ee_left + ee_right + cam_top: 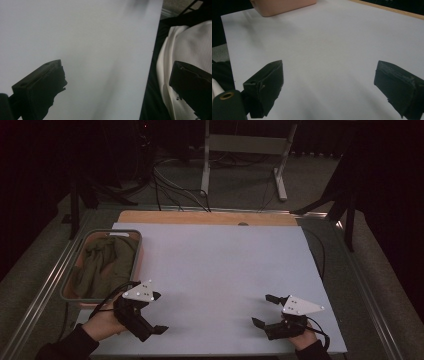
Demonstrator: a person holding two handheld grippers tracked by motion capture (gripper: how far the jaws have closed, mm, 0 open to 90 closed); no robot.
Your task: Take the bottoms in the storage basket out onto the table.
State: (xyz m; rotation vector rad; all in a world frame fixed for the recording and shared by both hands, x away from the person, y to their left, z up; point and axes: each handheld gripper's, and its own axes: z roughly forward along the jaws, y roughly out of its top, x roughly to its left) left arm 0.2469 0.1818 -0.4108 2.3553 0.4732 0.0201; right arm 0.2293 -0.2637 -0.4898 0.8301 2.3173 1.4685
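My left gripper [159, 311] is held low over the near left part of the white board [220, 265], with its jaws wide apart and nothing between them. In the left gripper view the left gripper [117, 77] points across the board's near edge toward a person's white shirt [190, 50]. Near the front right, my right gripper [261, 309] is open and empty too. The right gripper [329, 77] faces bare white board [332, 45]. An olive green cloth [102, 265] lies crumpled in a basket [137, 250] at the left edge of the board.
The basket's pink wall [284, 6] shows at the top of the right gripper view. A wooden table edge [200, 217] runs behind the board. Metal rails flank the table, and cables and a stand's legs [240, 165] lie on the floor beyond.
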